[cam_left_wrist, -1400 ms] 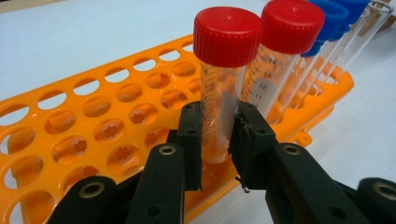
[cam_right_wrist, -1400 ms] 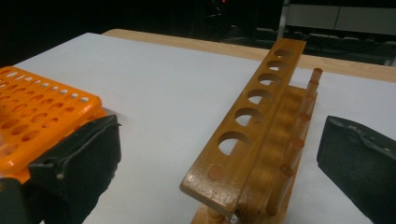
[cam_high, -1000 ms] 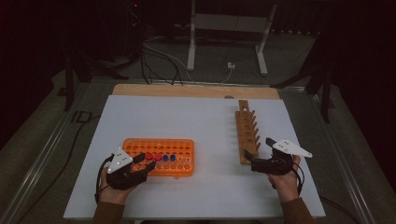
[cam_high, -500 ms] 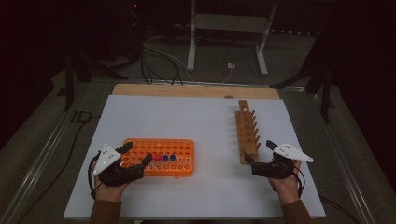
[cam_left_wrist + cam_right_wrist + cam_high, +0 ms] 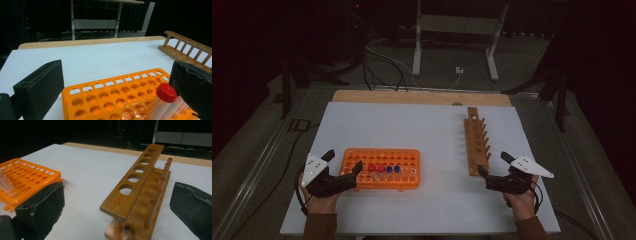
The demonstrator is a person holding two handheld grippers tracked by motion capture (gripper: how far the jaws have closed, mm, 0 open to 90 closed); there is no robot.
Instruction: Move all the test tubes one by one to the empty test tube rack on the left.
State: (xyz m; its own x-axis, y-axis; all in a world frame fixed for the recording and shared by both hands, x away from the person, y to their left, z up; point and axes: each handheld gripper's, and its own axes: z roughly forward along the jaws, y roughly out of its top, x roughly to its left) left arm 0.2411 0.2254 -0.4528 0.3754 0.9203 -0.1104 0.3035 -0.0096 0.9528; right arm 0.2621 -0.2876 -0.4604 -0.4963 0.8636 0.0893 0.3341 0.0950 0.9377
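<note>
**On the white table, both grippers stand open beside their racks**

At the near left of the white table top (image 5: 427, 130), the left gripper (image 5: 343, 165) sits in the person's left hand (image 5: 319, 200), at the left end of the orange plastic tube rack with many round holes (image 5: 379, 156). Its two black jaws are wide apart and have just been opening. One jaw is out past the rack's left end, the other is over its near left corner. In the left gripper view, a clear tube with a red screw cap (image 5: 165, 93) stands in the rack just beside the right jaw; I cannot tell if the jaw touches it, but the pads do not press it from both sides.

From the high view, two red-capped tubes (image 5: 376, 168) and two blue-capped tubes (image 5: 393, 169) stand side by side in the near middle rows of the orange rack.

At the near right, the right gripper (image 5: 492, 167) is in the person's right hand (image 5: 522, 200). Its jaws are also apart, with nothing between the pads. It points at the near end of the brown wooden rack with a row of large holes and a row of pegs (image 5: 475, 142), which lies lengthwise from near to far. In the right gripper view, the wooden rack's holes hold no tubes, and the orange rack is seen at the left beyond the left jaw.

The two racks are well apart on the table.
</note>
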